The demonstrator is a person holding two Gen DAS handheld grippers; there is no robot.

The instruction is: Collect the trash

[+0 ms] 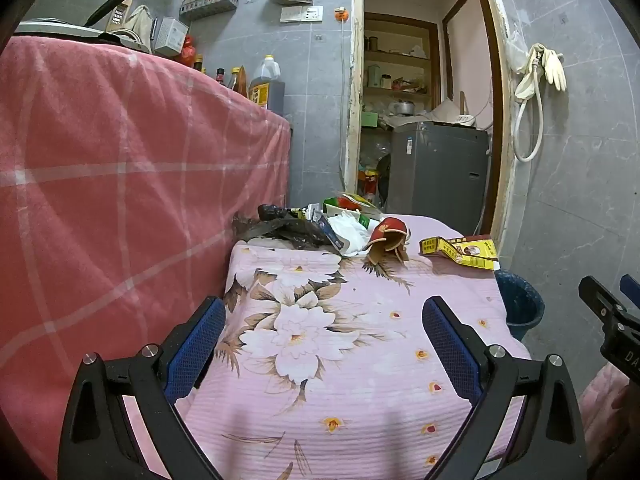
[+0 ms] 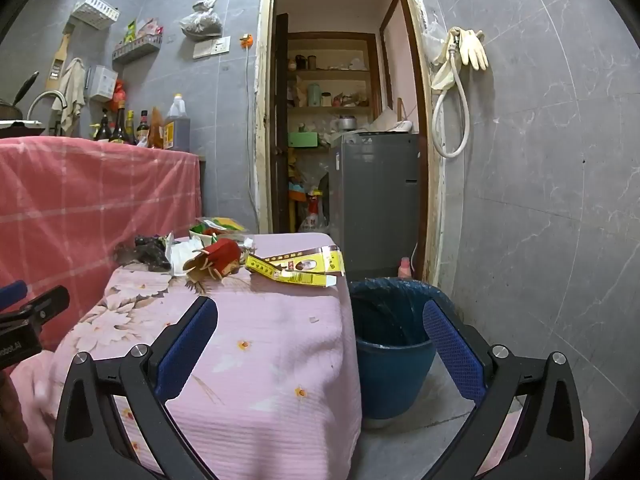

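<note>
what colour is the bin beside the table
Dark blue bin, lined with a blue bag; clearest in the right wrist view.

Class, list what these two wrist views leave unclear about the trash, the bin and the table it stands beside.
- Bin contents: right wrist view shows only the dark liner; the rim hides the bottom.
- Bin in the left wrist view: mostly hidden behind the table corner.
- Black bag: what lies under the pile is covered.
- Yellow carton: print too small to read.
- Table legs: hidden under the pink cloth.
</note>
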